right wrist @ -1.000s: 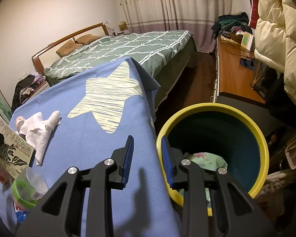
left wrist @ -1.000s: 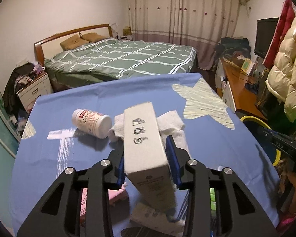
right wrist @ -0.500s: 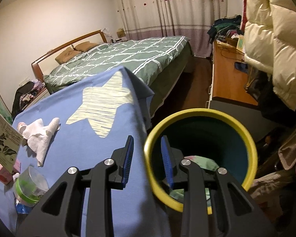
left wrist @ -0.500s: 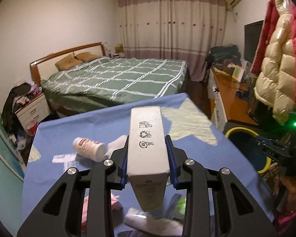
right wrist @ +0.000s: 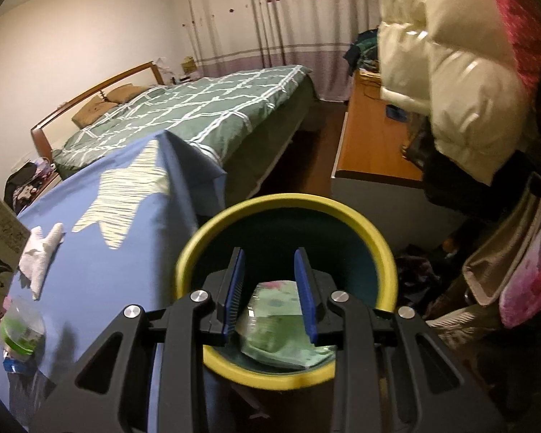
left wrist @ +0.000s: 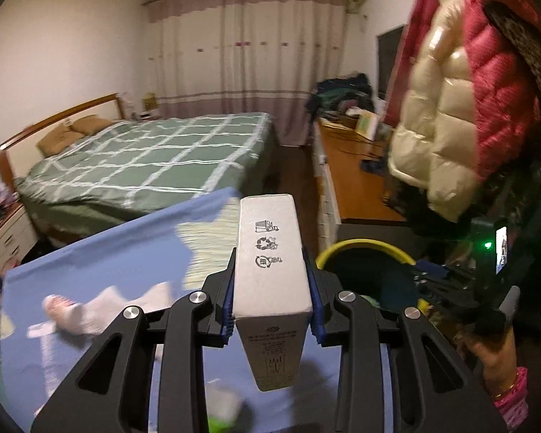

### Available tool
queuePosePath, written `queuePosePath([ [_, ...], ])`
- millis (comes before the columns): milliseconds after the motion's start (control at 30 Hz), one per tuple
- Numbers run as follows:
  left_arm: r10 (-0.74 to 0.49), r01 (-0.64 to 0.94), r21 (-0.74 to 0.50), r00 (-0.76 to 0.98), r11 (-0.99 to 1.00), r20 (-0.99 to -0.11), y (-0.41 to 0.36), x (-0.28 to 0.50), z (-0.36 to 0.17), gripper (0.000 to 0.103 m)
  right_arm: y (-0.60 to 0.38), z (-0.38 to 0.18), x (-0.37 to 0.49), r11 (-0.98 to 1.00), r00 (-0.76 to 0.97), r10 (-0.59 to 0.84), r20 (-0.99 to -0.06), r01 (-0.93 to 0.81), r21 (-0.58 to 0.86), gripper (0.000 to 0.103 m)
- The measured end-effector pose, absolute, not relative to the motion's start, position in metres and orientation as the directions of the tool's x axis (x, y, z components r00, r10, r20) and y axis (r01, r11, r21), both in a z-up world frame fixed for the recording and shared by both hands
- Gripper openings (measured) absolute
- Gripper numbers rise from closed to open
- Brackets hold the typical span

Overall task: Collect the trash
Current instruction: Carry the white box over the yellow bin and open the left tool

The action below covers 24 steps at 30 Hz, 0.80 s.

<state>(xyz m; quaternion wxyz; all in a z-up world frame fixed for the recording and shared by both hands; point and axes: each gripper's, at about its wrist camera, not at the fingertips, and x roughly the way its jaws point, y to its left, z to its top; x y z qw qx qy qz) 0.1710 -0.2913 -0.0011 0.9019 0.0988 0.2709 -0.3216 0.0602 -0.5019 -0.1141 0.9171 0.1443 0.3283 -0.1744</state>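
Note:
My left gripper (left wrist: 269, 270) is shut on a tall grey carton (left wrist: 268, 231) with recycling marks, held in the air above the blue cloth-covered table (left wrist: 101, 263). The yellow-rimmed bin (left wrist: 364, 246) stands just right of the carton. In the right wrist view my right gripper (right wrist: 268, 270) hangs open over the bin (right wrist: 288, 202), nothing between its blue pads. A green packet (right wrist: 274, 324) lies inside the bin. On the table lie a white cloth (right wrist: 41, 249), a blurred white bottle (left wrist: 59, 306) and a green-lidded cup (right wrist: 20, 328). The carton's printed side (right wrist: 0, 241) shows at the left edge.
A green checked bed (left wrist: 155, 158) stands beyond the table. A wooden desk (left wrist: 357, 180) runs along the right wall behind the bin. Cream and red puffer jackets (left wrist: 461, 119) hang close above the bin. A person's hand (left wrist: 494, 353) holds the right gripper.
The left gripper has lifted the carton off the table and swung it right, toward the bin. The right gripper has slid right from the table edge to over the bin's mouth.

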Motion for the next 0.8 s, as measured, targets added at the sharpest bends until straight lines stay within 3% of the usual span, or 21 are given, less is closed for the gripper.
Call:
queuePosePath([
  [400,-0.575,0.751,0.025,0.527,0.66,-0.626,-0.436,0.178,-0.049,0.032,-0.544,-0.122,0.026,0.861,0.707,-0.262,-0.657,0.479,0.171,0.028],
  [467,-0.568,0.755,0.032,0.519,0.654,-0.638,-0.454,0.181,-0.059,0.032,-0.548,-0.124,0.022,0.855,0.701,-0.271,-0.659,0.49,0.17,0.037],
  [667,-0.555,0.752,0.014,0.498,0.659,-0.666,-0.479,0.189,-0.077,0.032,-0.552,-0.125,0.015,0.85,0.701,-0.272,-0.66,0.496,0.176,0.038],
  [800,-0.571,0.744,-0.009,0.505,0.668,-0.647,-0.453,0.183,-0.064,0.032,-0.551,-0.123,0.013,0.851,0.703,-0.272,-0.657,0.494,0.176,0.038],
])
